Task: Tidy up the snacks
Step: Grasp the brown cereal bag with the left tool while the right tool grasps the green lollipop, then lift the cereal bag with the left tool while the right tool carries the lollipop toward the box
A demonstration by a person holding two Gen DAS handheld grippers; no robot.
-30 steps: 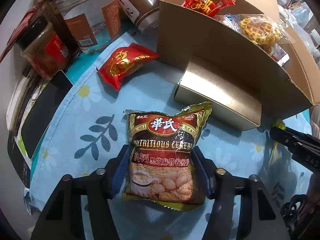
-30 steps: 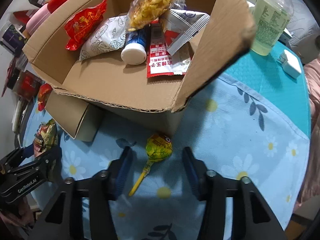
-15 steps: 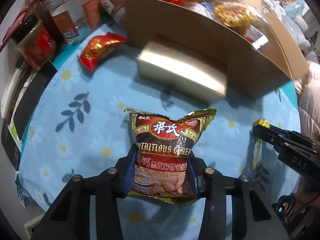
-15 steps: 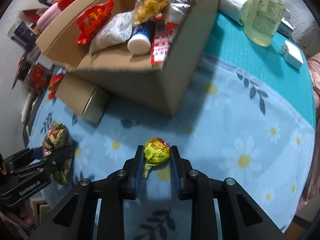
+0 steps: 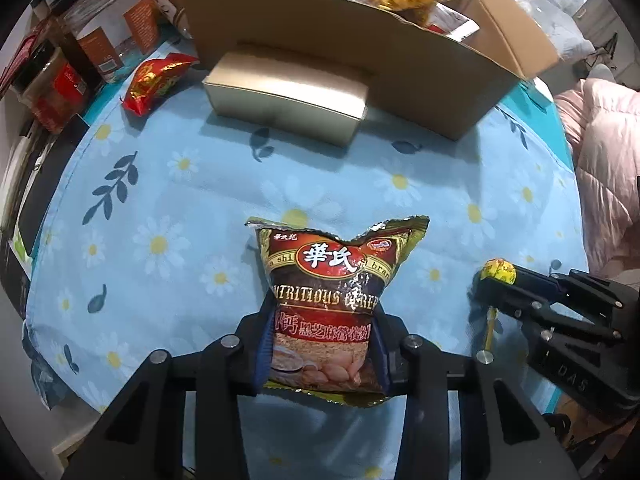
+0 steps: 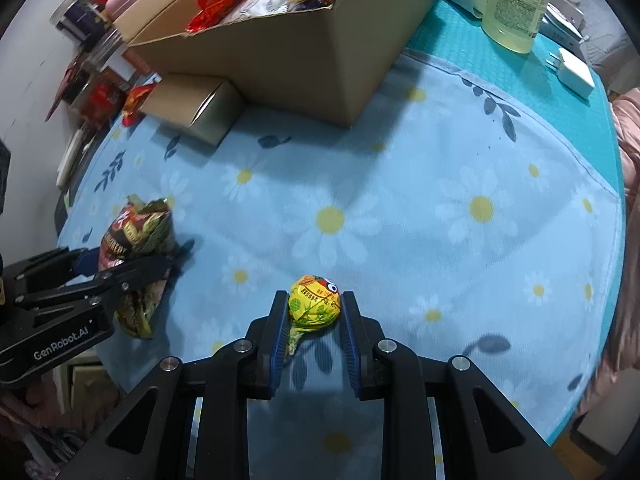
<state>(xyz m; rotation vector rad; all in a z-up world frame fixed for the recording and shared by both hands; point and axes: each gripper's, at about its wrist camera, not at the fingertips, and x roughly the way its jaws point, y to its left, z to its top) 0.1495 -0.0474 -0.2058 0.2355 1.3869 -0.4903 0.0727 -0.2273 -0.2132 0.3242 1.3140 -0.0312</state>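
My left gripper is shut on a brown and red cereal packet and holds it above the blue flowered cloth. My right gripper is shut on a yellow-wrapped lollipop, also held above the cloth. The lollipop and right gripper show at the right of the left wrist view; the cereal packet and left gripper show at the left of the right wrist view. An open cardboard box with several snacks in it stands at the back.
A gold rectangular box lies against the cardboard box. A red snack packet lies at the back left beside jars. A bottle of yellowish liquid and a white charger stand on the teal mat at the right.
Both grippers have closed on their items and lifted them, pulling back from the cardboard box. The cereal packet and lollipop now hang off the cloth.
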